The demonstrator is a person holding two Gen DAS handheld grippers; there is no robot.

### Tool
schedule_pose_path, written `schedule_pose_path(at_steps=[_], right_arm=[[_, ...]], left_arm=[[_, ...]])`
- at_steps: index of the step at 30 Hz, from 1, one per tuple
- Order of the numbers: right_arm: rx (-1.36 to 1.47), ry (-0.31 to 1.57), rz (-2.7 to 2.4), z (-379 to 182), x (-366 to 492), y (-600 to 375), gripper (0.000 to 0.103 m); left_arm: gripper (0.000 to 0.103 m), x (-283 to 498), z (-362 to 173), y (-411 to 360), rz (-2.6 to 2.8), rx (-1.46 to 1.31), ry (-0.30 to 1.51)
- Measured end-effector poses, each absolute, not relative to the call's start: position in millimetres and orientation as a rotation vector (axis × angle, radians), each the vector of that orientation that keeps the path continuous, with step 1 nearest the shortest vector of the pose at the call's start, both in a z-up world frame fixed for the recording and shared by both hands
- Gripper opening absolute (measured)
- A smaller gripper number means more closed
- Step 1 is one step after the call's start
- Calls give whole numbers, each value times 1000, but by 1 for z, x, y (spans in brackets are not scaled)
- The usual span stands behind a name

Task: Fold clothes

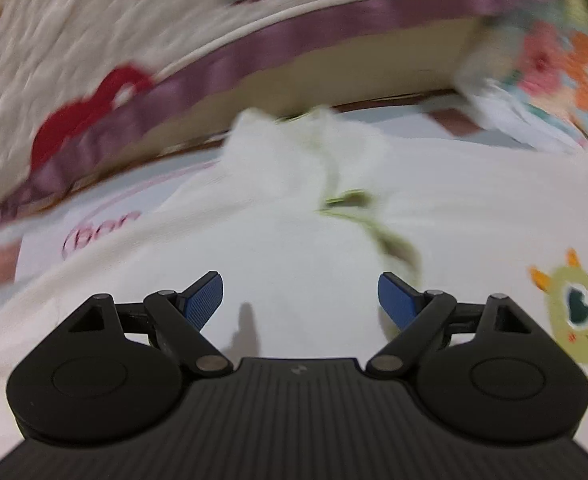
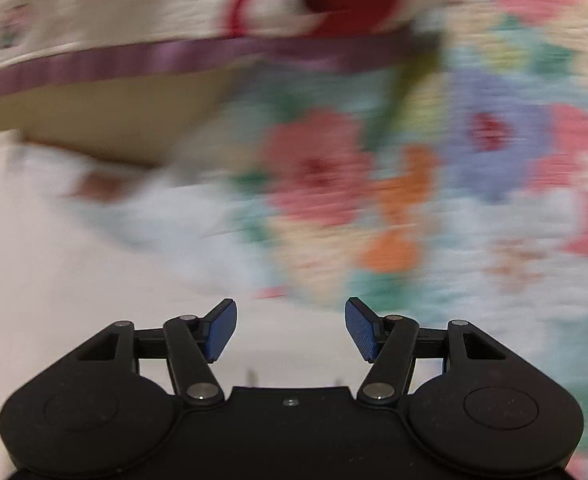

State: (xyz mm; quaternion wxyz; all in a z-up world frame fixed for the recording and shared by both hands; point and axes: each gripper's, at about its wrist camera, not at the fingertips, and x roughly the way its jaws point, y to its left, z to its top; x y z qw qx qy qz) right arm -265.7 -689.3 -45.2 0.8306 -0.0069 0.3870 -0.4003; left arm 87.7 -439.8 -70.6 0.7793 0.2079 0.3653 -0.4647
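Observation:
A white garment (image 1: 294, 248) with green trim and a green cartoon monster print (image 1: 578, 312) lies spread below my left gripper (image 1: 300, 300). The left gripper is open and empty just above the cloth, with its blue pads (image 1: 204, 300) wide apart. My right gripper (image 2: 291, 330) is open and empty above the white garment (image 2: 74, 280), near its edge. The right wrist view is blurred by motion.
A cream quilt with red and pink motifs and a purple ribbon border (image 1: 254, 44) runs across the back, also shown in the right wrist view (image 2: 134, 60). A floral patterned cloth (image 2: 434, 180) lies at the right, and shows in the left wrist view (image 1: 554, 60).

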Motion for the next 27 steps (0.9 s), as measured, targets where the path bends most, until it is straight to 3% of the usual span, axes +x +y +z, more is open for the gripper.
schedule_pose_path(at_steps=[6,10,12,17,22,24,27], right_arm=[[182,858,-661,-69,-192,-677,65],[200,837,-541,-74,-156,-673,64],[225,823,-499,-77,-138,-675,41],[287,796,-402,-85,-90,-683,37],[382,780,-375,-92,-33,-696,49],[450,766,-351,-97,-15,-702,61],[553,744,-314,-104,12,-710,68]], left_arm=[[85,110,-80,-445,-993,648,601],[85,160,-85,-441,-969,597,643],[85,186,-88,-439,-957,572,664],[85,245,-94,-433,-933,510,721],[85,263,-103,-423,-991,465,826],[87,271,-107,-419,-1014,446,868],[93,267,-112,-417,-1050,496,873]])
